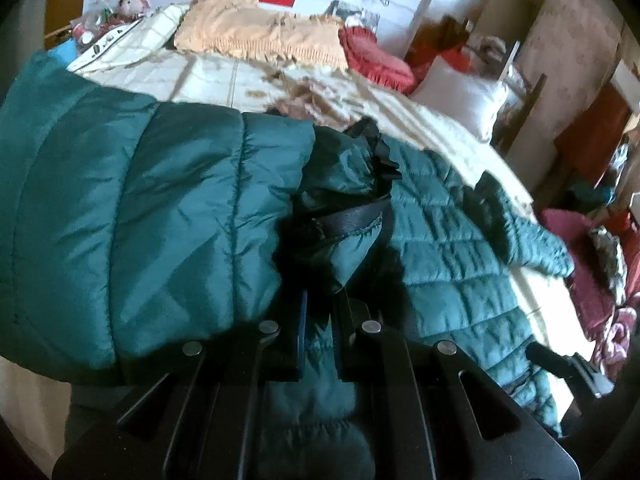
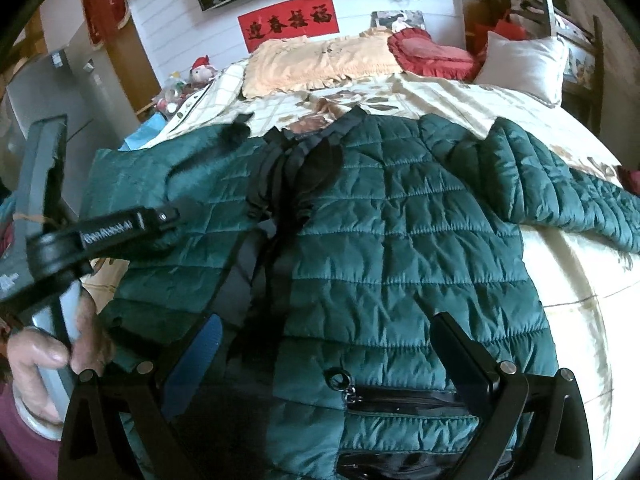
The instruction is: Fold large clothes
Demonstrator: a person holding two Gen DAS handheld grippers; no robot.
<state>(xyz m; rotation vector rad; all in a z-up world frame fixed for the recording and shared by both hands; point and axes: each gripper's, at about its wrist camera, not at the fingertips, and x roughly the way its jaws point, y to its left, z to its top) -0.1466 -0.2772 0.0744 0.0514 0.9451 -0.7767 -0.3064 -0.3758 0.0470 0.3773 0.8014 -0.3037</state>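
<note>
on the cream floral bed, the left claw pinches the teal quilted puffer jacket, slippery enough to slide free, while the right claw hovers spread above it.

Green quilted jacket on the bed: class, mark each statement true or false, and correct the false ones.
1. The left gripper is shut on fabric of the green jacket. True.
2. The right gripper grips the zip pocket. False: its jaws stand open over the jacket.
3. The jacket lies on a bed. True.
4. The red cushion rests on the jacket. False: it sits apart, by the wall.
5. The wall banner is blue. False: it is red.
</note>
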